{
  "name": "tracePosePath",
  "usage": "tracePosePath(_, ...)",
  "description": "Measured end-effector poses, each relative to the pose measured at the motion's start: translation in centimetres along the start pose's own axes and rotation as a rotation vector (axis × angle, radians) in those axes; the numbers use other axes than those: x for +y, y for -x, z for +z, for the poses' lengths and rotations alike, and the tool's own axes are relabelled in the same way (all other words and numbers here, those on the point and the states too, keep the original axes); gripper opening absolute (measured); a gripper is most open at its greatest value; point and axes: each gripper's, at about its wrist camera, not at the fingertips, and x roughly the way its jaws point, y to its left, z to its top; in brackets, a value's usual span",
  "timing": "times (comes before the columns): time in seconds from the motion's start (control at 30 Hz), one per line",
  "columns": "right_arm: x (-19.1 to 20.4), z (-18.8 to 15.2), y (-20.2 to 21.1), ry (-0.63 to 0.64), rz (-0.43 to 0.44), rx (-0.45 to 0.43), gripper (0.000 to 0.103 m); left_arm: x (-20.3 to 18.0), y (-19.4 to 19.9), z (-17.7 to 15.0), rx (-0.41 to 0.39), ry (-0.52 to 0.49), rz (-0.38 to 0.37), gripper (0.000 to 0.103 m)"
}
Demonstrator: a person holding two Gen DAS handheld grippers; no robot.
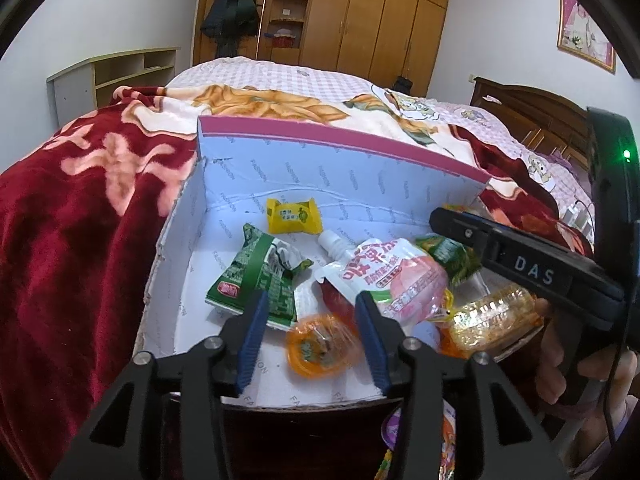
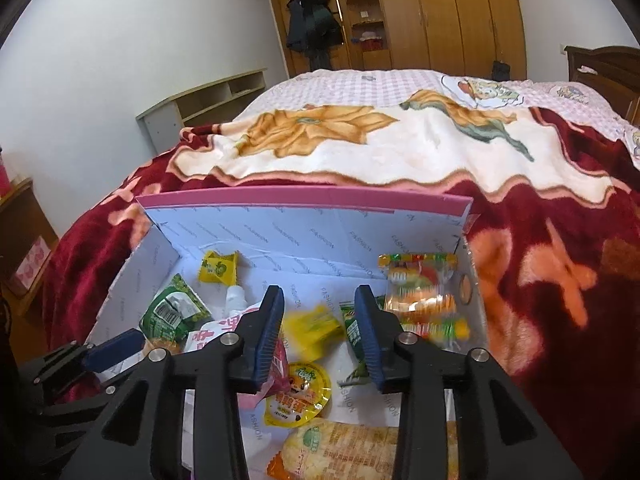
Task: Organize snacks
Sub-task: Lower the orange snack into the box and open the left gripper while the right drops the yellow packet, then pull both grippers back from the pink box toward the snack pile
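An open white box with a pink-edged raised lid (image 1: 352, 184) (image 2: 304, 232) sits on the bed and holds snacks: a yellow candy packet (image 1: 294, 216) (image 2: 218, 266), a green packet (image 1: 256, 276) (image 2: 172, 314), a pink-and-white spouted pouch (image 1: 384, 276), an orange jelly cup (image 1: 320, 346) (image 2: 298, 394), a corn-shaped pack (image 1: 494, 322) (image 2: 372, 448) and a gummy pack (image 2: 426, 296). A blurred yellow packet (image 2: 314, 330) lies between my right gripper's fingers. My left gripper (image 1: 312, 336) is open and empty above the box's near edge. My right gripper (image 2: 320, 334) is open above the box; its body shows in the left wrist view (image 1: 532, 268).
The box rests on a red floral blanket (image 1: 80, 220) (image 2: 560, 264) over a bed. A wooden headboard (image 1: 532, 112) stands at the right, wardrobes (image 1: 380, 20) behind, a low shelf unit (image 1: 112, 76) at the left wall. More snack packs (image 1: 416, 448) lie below the box's near edge.
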Motion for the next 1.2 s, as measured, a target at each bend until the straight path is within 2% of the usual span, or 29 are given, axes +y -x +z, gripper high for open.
tracePosePath(0.1,0.0,0.0,0.8,-0.004,0.002,-0.009,0.040,-0.1,0.5,0.1,-0.008,-0.008,0.003,0.053)
tracePosePath(0.7,0.0,-3.0,6.9,-0.036,0.036,-0.013,0.040,-1.4,4.5,-1.8,0.000,-0.041,-0.046,0.053)
tracePosePath(1.2,-0.5,-8.0,8.7,-0.113,0.120,0.097,0.040,-1.9,6.1,-4.6,0.061,-0.033,-0.110,0.054)
